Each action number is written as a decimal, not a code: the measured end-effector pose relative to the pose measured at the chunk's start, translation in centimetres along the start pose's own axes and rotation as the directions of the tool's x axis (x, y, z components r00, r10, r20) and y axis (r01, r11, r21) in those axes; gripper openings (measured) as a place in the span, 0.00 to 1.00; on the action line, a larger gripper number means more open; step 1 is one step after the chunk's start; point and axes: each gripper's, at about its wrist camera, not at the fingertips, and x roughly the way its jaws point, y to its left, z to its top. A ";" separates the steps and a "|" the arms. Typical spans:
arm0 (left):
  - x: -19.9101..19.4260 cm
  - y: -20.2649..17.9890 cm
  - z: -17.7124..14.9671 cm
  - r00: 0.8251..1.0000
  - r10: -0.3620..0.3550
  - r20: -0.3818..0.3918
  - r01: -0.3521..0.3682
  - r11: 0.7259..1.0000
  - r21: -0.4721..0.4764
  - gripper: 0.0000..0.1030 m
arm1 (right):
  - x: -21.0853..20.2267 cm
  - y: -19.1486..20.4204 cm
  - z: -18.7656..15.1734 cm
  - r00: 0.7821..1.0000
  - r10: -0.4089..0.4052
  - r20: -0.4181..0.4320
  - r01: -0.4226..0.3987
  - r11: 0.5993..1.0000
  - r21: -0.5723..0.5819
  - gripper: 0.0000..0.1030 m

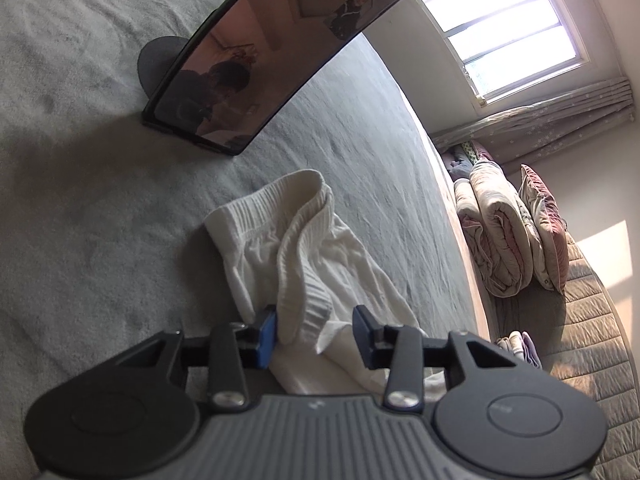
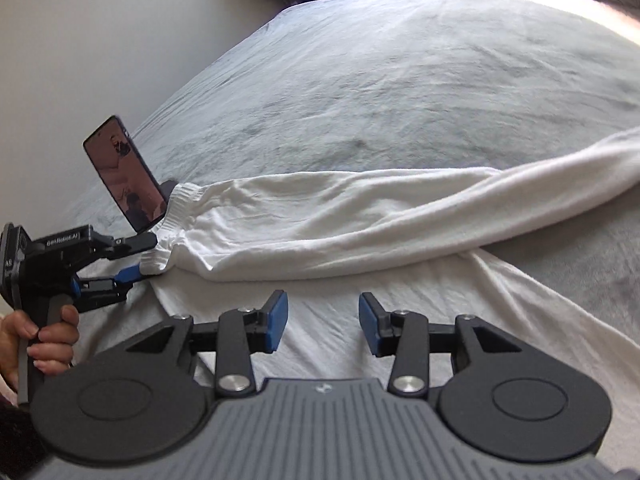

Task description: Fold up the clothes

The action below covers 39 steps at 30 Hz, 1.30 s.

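White trousers (image 2: pixel 320 216) with a ribbed waistband (image 1: pixel 296 248) lie across a grey blanket (image 2: pixel 400 80), one leg folded over the other and running off to the right. My left gripper (image 1: pixel 315 334) is at the waistband's near corner with the bunched rib between its blue pads. The right wrist view shows the same left gripper (image 2: pixel 144 258) pinching that corner, with a person's hand (image 2: pixel 52 340) on its handle. My right gripper (image 2: pixel 323 322) stands open just above the lower trouser leg, with nothing between its pads.
A phone on a round stand (image 1: pixel 276 52) stands upright just beyond the waistband, also visible as the phone (image 2: pixel 124 176). Rolled quilts (image 1: pixel 500 232), a pillow (image 1: pixel 544 232) and a small pile of folded clothes (image 1: pixel 520 348) sit past the blanket's right edge, under a window (image 1: pixel 500 28).
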 end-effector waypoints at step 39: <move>-1.0 -0.8 1.8 0.989 0.054 0.138 -0.060 0.998 0.034 0.05 | -3.9 -8.0 5.1 0.841 -0.089 0.534 -0.292 0.756 0.585 0.14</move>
